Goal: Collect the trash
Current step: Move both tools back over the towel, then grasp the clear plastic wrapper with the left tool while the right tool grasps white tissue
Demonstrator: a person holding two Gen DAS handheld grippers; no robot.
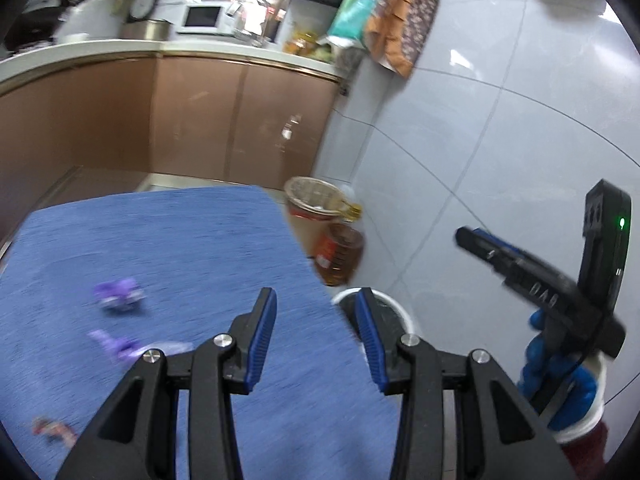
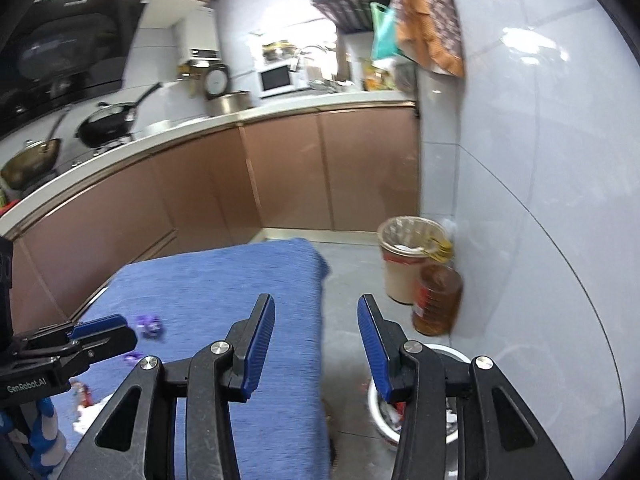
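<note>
Both pairs of jaws stand partly open with nothing between the blue pads: the left gripper (image 1: 316,312) hangs over the right edge of the blue cloth (image 1: 180,248), and the right gripper (image 2: 316,320) is off that same edge, above the grey floor. On the cloth lie bits of trash: one purple wrapper (image 1: 119,294) toward the left side, a second purple wrapper (image 1: 120,346) just nearer the camera, and a reddish scrap (image 1: 54,430) at the near left corner. Off the cloth's right edge, on the floor, sits a white bucket (image 2: 452,354) with crumpled scraps inside. Beyond the bucket, against the tiled wall, stand an amber oil bottle (image 2: 438,300) and a lined waste bin (image 2: 404,264). A blue-gloved hand (image 1: 560,380) holds the right gripper.
</note>
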